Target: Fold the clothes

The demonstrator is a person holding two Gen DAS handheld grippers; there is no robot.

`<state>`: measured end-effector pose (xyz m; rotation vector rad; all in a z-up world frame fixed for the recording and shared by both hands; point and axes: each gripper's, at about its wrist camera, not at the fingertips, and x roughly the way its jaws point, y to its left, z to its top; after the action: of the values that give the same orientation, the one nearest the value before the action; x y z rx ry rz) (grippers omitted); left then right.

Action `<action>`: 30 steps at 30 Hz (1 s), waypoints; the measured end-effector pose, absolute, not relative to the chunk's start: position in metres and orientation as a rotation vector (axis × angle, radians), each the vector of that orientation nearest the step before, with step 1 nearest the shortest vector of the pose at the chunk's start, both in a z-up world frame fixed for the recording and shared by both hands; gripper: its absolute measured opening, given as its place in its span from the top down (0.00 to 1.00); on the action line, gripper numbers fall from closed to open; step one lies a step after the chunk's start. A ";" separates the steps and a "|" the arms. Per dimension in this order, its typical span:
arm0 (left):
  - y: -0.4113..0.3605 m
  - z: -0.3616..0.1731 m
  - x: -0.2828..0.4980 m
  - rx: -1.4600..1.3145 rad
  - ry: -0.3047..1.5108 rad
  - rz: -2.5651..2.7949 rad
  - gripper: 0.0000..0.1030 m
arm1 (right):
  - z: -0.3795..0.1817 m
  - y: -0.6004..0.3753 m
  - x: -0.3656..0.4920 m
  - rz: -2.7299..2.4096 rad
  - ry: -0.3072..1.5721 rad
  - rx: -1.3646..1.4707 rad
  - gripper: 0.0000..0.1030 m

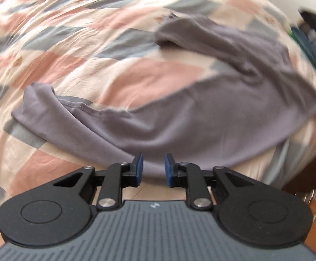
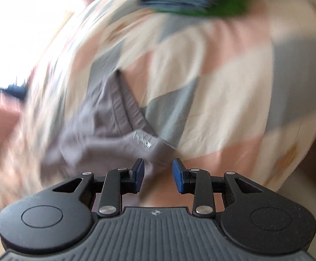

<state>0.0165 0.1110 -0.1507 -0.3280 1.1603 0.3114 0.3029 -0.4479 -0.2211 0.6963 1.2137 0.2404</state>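
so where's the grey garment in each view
Left wrist: the grey garment sprawls across the centre and right, just beyond the open left gripper.
Right wrist: it sits left of centre, its printed corner just ahead of the open right gripper.
Shared landmark: the pink, grey and cream bedspread under it.

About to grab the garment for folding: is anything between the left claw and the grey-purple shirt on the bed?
Nothing visible. The open left claw faces the crumpled grey-purple shirt directly, with only the checked bedcover around it.
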 end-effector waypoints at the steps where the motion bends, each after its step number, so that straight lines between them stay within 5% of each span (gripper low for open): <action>1: 0.112 -0.151 0.020 -0.346 1.157 0.314 0.83 | -0.231 -0.449 0.304 0.202 1.212 0.785 0.66; 5: 0.120 -0.151 0.030 -0.419 1.141 0.338 0.76 | -0.255 -0.445 0.308 0.075 1.186 0.980 0.68; 7: 0.130 -0.151 0.029 -0.461 1.136 0.379 0.74 | -0.255 -0.440 0.310 0.050 1.165 0.994 0.92; 10: 0.148 -0.148 0.020 -0.534 1.128 0.476 0.71 | -0.222 -0.437 0.310 0.088 1.055 0.887 0.95; 14: 0.185 -0.150 0.013 -0.651 1.065 0.642 0.49 | -0.207 -0.439 0.314 0.070 1.055 0.800 0.95; 26: 0.329 -0.209 -0.035 -0.998 0.814 1.023 0.48 | -0.227 -0.420 0.299 -0.057 1.130 0.720 0.94; 28: 0.343 -0.220 -0.039 -1.020 0.805 1.037 0.54 | -0.228 -0.418 0.299 -0.075 1.127 0.725 0.94; 30: 0.354 -0.231 -0.041 -1.058 0.805 1.032 0.74 | -0.229 -0.416 0.299 -0.089 1.120 0.725 0.94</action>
<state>-0.0410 0.3538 -0.2313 -1.0579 0.8055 1.0321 0.2988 -0.4159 -0.2285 0.7249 1.1205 -0.0891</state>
